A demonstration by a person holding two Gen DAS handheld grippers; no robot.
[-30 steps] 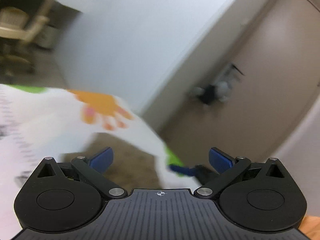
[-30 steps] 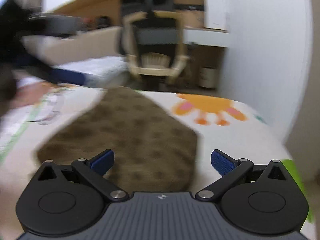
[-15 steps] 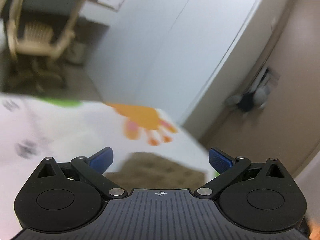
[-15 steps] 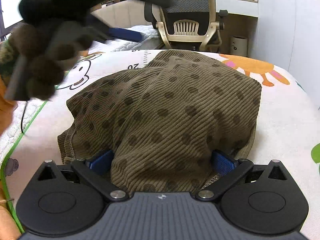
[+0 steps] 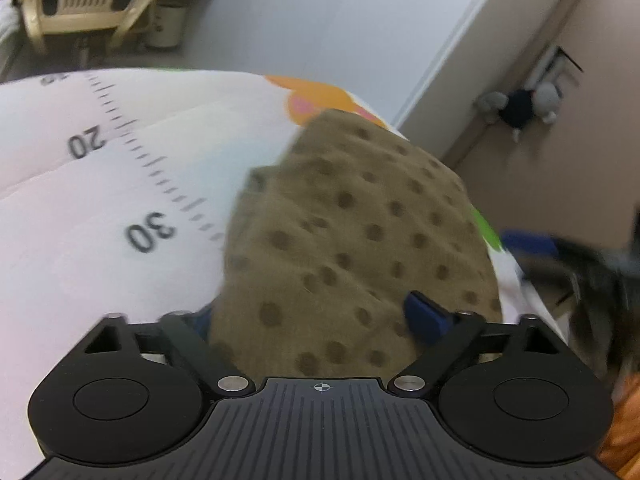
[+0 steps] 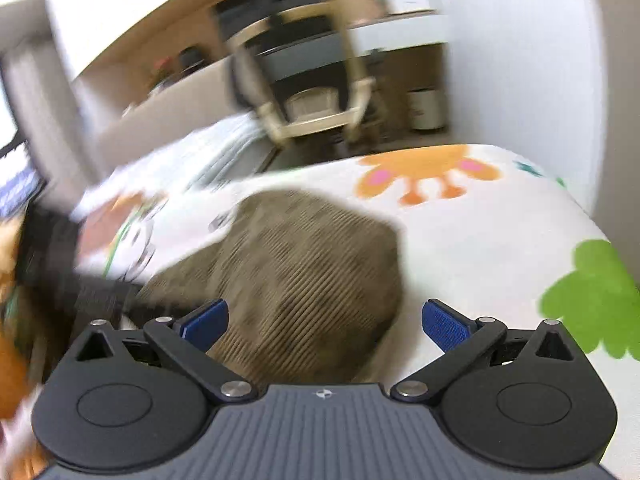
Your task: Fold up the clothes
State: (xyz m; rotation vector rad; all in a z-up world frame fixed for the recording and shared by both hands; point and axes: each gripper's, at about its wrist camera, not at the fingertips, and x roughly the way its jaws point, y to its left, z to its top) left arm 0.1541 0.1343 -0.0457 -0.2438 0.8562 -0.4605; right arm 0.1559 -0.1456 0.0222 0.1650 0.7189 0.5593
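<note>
Brown corduroy with darker dots, a bunched garment (image 5: pixel 352 240), lay on a white play mat (image 5: pixel 80 208) printed with a numbered ruler, an orange cartoon figure (image 6: pixel 432 172) and a green leaf shape (image 6: pixel 592 300). Bare mat lay open to the garment's left in the left wrist view and to its right in the right wrist view, where the mat's far edge stopped near a pale wall. A beige chair (image 6: pixel 312 92) stood beyond the mat. Both views were blurred, the right one heavily, and its left side was an unreadable smear of black and orange. The left gripper (image 5: pixel 316 316) was spread wide, cloth heaped between its blue pads and hiding the left one; whether it gripped was unclear. The right gripper (image 6: pixel 324 320) gaped wide just above the garment's near edge, clasping nothing.
</note>
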